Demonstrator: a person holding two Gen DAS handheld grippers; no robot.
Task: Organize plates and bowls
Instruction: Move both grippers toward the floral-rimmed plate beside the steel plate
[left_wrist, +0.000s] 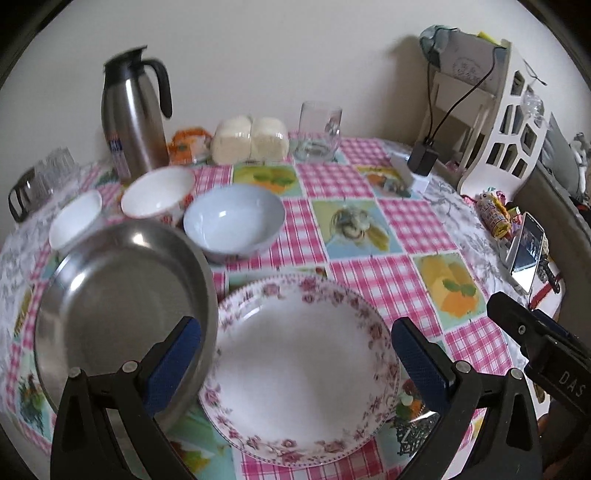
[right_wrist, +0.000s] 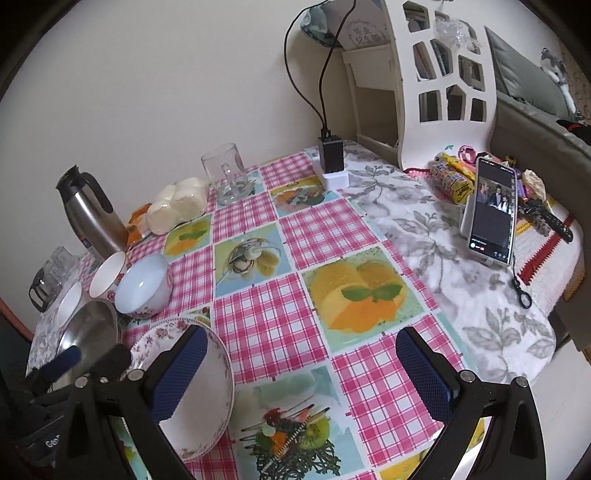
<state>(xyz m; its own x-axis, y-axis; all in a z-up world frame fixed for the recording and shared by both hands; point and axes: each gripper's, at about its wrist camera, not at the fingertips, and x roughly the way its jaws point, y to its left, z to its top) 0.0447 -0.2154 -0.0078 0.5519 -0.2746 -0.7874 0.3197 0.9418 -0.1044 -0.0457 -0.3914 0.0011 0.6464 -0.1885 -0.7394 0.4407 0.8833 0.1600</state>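
Sitting left on the checked tablecloth (left_wrist: 369, 177), shiny steel plate (left_wrist: 122, 295) beside rose-rimmed white plate (left_wrist: 306, 369), left gripper (left_wrist: 295, 365) spread above both, right gripper (right_wrist: 301, 373) spread over bare cloth, phone (right_wrist: 493, 210) screen legible in right view only

left gripper (left_wrist: 295, 354): black plastic arms, blue dimpled pads (left_wrist: 421, 365), silver screws at the joints
right gripper (right_wrist: 299, 369): same build — black frame, blue textured pads (right_wrist: 424, 376), white "DAS" lettering on its body
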